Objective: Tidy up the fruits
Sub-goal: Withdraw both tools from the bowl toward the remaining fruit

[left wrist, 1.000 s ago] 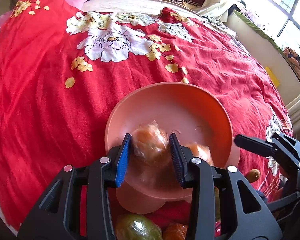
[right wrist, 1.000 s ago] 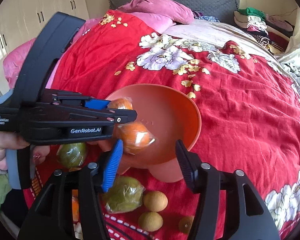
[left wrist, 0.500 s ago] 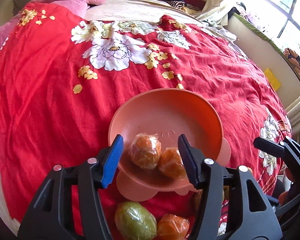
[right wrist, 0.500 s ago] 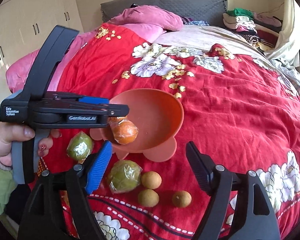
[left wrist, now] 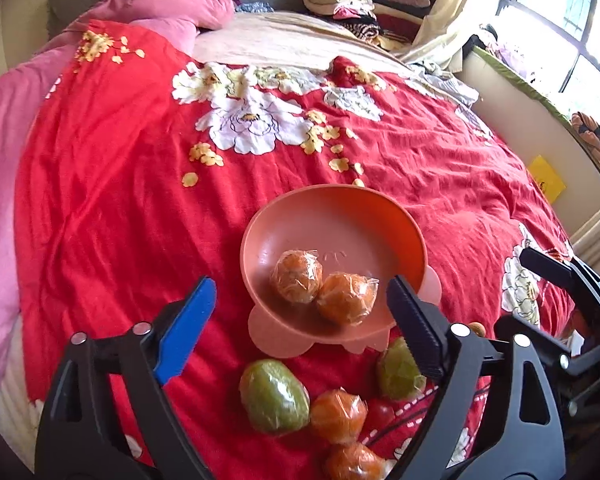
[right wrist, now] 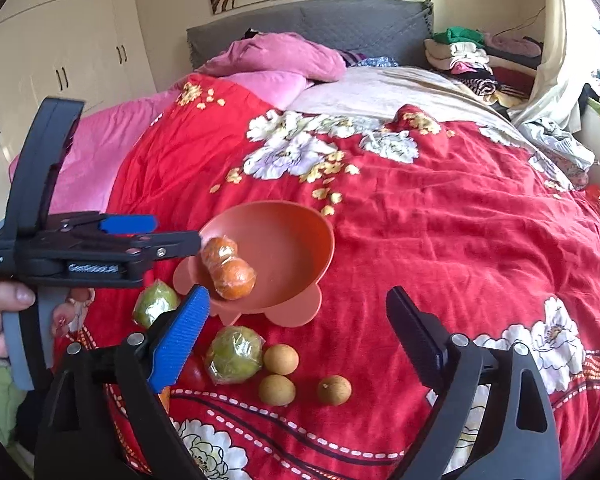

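An orange bowl sits on the red flowered bedspread and also shows in the right wrist view. Two plastic-wrapped oranges lie inside it. My left gripper is open and empty, just in front of the bowl. In front of the bowl lie two wrapped green fruits, wrapped oranges and three small brown round fruits. My right gripper is open and empty above these loose fruits.
Pink pillows and a grey headboard lie at the bed's far end. Folded clothes are stacked at the back right. A window ledge runs along the right. White wardrobes stand on the left.
My left gripper let go of the wrapped orange into the bowl, opened wide and drew back. My right gripper also pulled back and up, so more of the loose fruit shows.
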Demonstrator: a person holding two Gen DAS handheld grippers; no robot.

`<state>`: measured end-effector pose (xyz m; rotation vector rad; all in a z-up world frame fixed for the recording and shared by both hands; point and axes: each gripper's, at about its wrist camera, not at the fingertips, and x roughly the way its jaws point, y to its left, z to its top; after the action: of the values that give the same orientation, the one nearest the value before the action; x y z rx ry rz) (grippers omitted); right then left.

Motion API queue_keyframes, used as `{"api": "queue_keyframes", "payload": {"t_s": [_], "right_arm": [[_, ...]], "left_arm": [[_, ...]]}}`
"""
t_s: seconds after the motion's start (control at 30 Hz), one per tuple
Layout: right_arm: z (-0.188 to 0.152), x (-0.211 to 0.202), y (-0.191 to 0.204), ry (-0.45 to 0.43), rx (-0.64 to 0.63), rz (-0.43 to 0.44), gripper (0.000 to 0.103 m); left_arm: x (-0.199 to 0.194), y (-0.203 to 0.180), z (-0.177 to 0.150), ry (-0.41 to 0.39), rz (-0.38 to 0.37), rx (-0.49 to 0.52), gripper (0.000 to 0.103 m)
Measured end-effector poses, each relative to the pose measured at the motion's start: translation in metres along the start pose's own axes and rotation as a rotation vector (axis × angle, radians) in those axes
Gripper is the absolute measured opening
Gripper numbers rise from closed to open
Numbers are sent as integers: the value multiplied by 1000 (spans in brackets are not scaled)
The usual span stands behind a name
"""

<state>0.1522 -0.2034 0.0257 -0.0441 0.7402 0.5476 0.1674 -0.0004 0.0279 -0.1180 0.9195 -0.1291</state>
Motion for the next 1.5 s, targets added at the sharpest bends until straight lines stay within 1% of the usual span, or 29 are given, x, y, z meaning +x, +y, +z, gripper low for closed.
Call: {"api": "queue_keyframes", "payload": {"t_s": [0.07,0.23,0.43,0.73,0.93,1.27,1.5], "right_arm": [[1,-5,-2,-13,4,-7,92],[3,-15,-4,-40,6,-19,93],[3,-25,-3,-65,10,-22,95],[-1,-36,-2,-81,12,-24,96],[-4,-40,-1,-82,13,-26,97],[-17,-44,-2,-56,13,-35,97],[-24,-51,-3,-54,9,-39,97]], "left_arm": [[-5,0,-1,-11,2,-8,88],[-18,-1,-5,-38,8,-17,93],[-32,-6,-11,-67,28,-18,93],[-41,-9,-21,-71,34,-18,93],[-48,-11,-30,-75,36,-16,93],[-62,-13,-44,-90,45,-10,93],[-67,-12,-58,-78,50,-9,93]]}}
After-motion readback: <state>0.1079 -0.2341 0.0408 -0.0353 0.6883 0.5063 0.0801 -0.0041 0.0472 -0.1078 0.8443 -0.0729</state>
